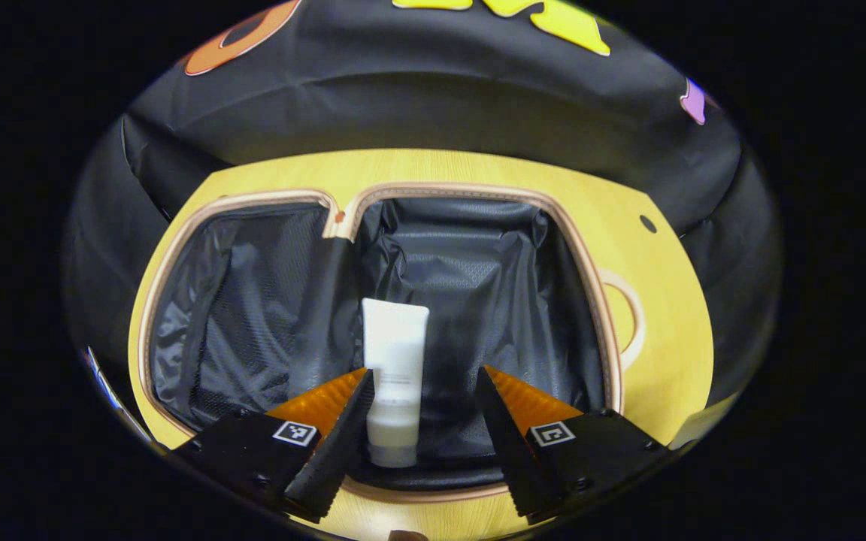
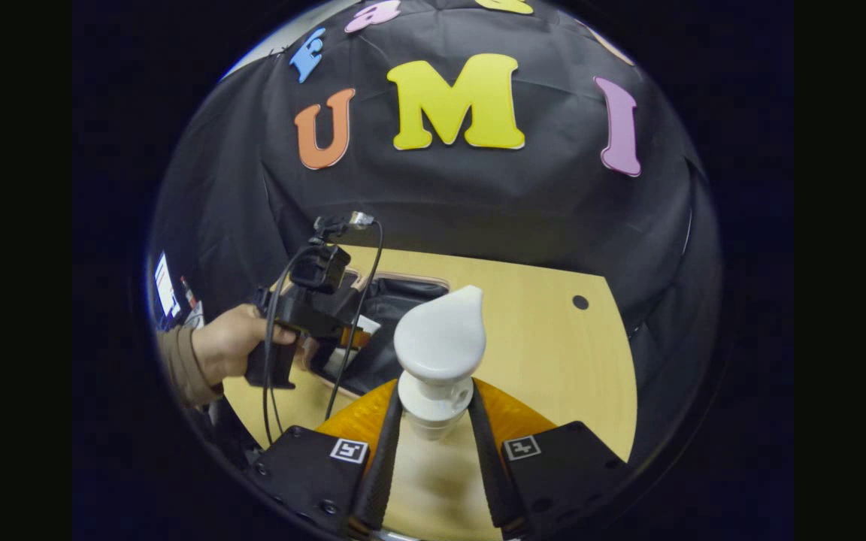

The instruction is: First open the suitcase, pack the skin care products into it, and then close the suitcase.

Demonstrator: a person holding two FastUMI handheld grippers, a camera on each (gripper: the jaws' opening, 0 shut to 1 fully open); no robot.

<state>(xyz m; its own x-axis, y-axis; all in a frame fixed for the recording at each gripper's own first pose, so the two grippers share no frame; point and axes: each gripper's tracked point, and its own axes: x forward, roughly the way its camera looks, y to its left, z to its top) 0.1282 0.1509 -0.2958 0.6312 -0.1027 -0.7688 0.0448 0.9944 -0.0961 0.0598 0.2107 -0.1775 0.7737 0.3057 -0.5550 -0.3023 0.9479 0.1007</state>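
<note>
In the left gripper view, the left gripper (image 1: pixel 422 421) is seen at the bottom of the frame with its jaws spread wide; a white squeeze tube (image 1: pixel 395 376) is seen between them, cap toward the camera, just beside the left finger, though contact cannot be told, while a clear gap is left to the right finger. Behind the tube, the open suitcase (image 1: pixel 591 278) is spread across the middle of the frame, its two dark-lined halves side by side, edged with a pale trim and laid on the wooden tabletop (image 1: pixel 666 300). In the right gripper view, the right gripper (image 2: pixel 433 421) is seen at the bottom centre, its jaws closed on the neck of a white pump bottle (image 2: pixel 439 353), whose pump head is seen above the fingers. Farther off, at centre left, the left gripper (image 2: pixel 328 330) is held by a hand (image 2: pixel 226 349) over the suitcase (image 2: pixel 395 300) on the tabletop (image 2: pixel 538 353).
</note>
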